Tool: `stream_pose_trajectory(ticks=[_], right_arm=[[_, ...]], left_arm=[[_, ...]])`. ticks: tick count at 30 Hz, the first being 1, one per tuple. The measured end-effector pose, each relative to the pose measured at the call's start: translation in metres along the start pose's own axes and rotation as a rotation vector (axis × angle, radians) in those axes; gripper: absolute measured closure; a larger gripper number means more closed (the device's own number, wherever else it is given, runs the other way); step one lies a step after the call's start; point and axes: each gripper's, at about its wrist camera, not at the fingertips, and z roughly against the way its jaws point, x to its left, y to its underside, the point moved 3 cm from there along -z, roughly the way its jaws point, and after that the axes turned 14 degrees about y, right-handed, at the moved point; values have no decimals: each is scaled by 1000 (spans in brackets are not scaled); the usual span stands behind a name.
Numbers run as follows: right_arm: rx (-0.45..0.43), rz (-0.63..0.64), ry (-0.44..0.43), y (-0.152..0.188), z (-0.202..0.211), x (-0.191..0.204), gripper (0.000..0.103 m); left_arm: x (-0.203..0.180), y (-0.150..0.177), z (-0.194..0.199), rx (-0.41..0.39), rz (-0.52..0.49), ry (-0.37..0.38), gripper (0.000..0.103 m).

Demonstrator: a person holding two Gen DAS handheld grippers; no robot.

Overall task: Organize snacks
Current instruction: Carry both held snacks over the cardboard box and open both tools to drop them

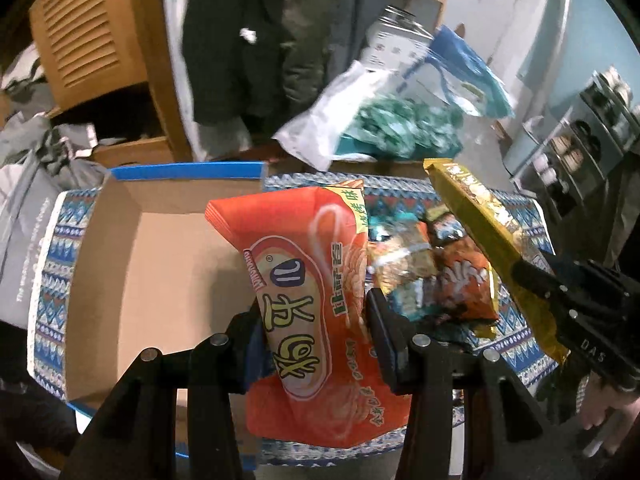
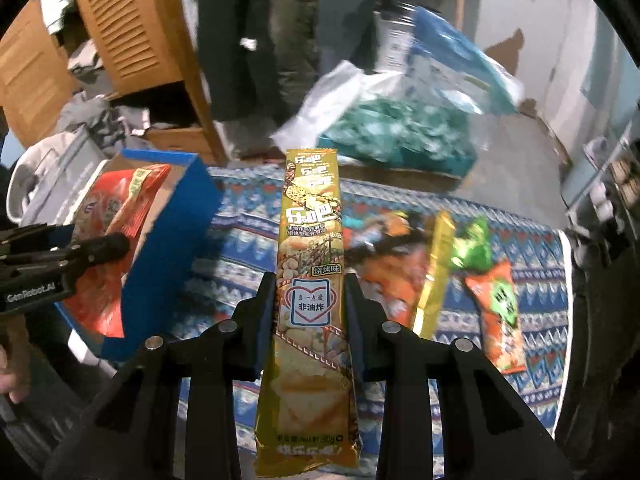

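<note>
Gripping an orange snack bag (image 1: 316,312) printed with large Chinese characters, the left gripper (image 1: 312,336) holds it above the open cardboard box (image 1: 160,248) at nine o'clock. At three o'clock the right gripper (image 2: 310,316) pinches a long gold packet (image 2: 312,280) reading 非油炸. More snack packets (image 2: 496,312) lie on the blue patterned cloth (image 2: 248,216); louvered wooden doors (image 2: 124,24) stand at eleven o'clock.

Orange snack bag (image 1: 316,312) held over open box (image 1: 132,264); gold packet (image 2: 310,280) upright.
</note>
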Motion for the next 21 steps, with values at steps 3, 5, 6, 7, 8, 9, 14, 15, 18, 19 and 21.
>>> stream_pose_trajectory(ticks=[3,5,6,7,8,9,14,15,18,19,21], right_arm=[[-4,33,-17,-8,-1,24,73],[-4,55,-27,-13,-2,39,73],[-3,66,-38,-16,-3,49,73],[-3,71,-46,-18,-3,55,73],[-1,83,-61,-22,-3,67,73],[0,90,-70,-24,-4,74,73],[3,135,-112,-35,-5,116,72],[8,145,-124,-37,-6,126,72],[22,169,-154,-40,-8,149,72],[25,178,-161,-41,-10,157,72],[38,191,-174,-42,-13,172,72]], left_arm=[[17,0,9,-14,21,-19,55],[29,2,15,-22,32,-30,55],[34,3,17,-26,37,-39,55],[40,4,19,-30,44,-47,55],[48,6,23,-35,56,-52,55],[52,7,24,-38,62,-56,55],[82,14,36,-54,108,-85,55],[88,15,38,-57,119,-86,55],[103,19,42,-64,136,-109,55],[109,20,43,-67,143,-119,55],[119,23,44,-69,159,-130,55]])
